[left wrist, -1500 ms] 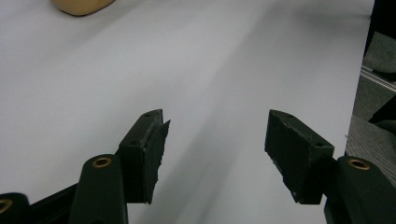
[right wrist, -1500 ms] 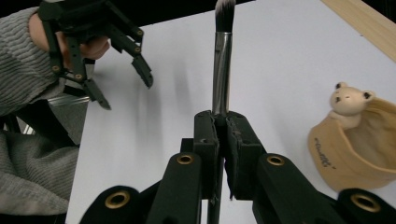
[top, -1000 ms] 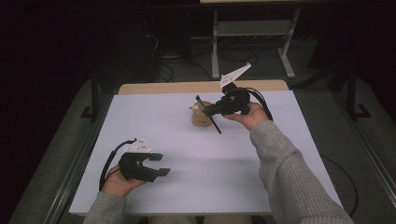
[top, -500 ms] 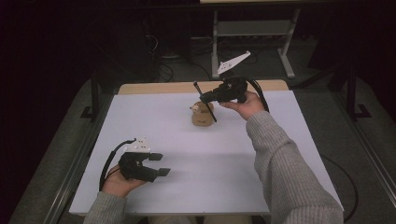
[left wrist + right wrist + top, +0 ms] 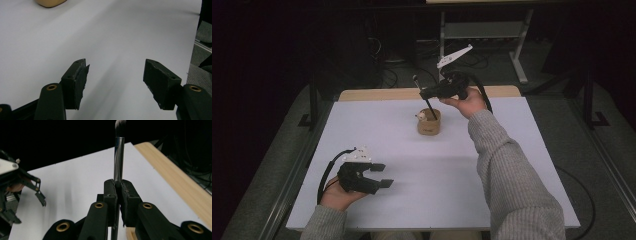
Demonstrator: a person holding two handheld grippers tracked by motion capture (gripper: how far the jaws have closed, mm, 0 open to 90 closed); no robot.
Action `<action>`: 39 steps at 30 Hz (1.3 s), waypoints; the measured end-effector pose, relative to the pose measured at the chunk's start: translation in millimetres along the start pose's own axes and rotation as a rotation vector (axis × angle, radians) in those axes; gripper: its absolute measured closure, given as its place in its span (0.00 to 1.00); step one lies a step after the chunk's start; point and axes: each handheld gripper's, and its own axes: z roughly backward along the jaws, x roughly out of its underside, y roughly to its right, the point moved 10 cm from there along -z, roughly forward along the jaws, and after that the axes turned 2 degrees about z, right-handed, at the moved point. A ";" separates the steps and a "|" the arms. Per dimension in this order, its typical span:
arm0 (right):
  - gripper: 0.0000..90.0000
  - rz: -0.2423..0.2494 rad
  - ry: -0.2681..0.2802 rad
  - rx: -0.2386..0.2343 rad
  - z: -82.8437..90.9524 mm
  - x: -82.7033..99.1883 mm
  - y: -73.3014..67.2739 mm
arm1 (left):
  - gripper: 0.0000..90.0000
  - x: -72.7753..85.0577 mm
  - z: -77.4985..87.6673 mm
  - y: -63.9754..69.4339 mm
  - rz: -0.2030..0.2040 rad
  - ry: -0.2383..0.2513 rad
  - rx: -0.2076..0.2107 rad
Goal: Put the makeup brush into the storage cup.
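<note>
brush [image 5: 119,157] – slim, stiff, light, slick metal ferrule; pinched mid-handle by right hand-held gripper [image 5: 117,195], lower end in wooden cup [image 5: 429,122] near counter's [image 5: 512,200] far edge | soft bristles: avoid | left hand-held gripper [image 5: 113,82] spread, holding nothing, near-left corner
</note>
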 end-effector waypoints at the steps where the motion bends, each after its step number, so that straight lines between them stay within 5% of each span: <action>1: 0.92 0.001 0.005 -0.003 -0.4 -2.7 0.8 | 0.39 0.0 -0.1 -0.1 0.000 0.000 0.000; 10: 0.92 -0.010 0.009 0.021 -3.0 -14.4 14.6 | 0.39 0.3 1.7 -2.3 0.003 0.003 -0.001; 24: 0.92 -0.065 0.004 0.053 -15.8 -4.1 33.5 | 0.38 -4.9 2.0 4.7 -0.006 0.018 0.013; 39: 0.92 -0.071 0.012 0.091 -22.1 1.1 41.7 | 0.35 -3.7 1.6 0.9 0.002 0.018 0.001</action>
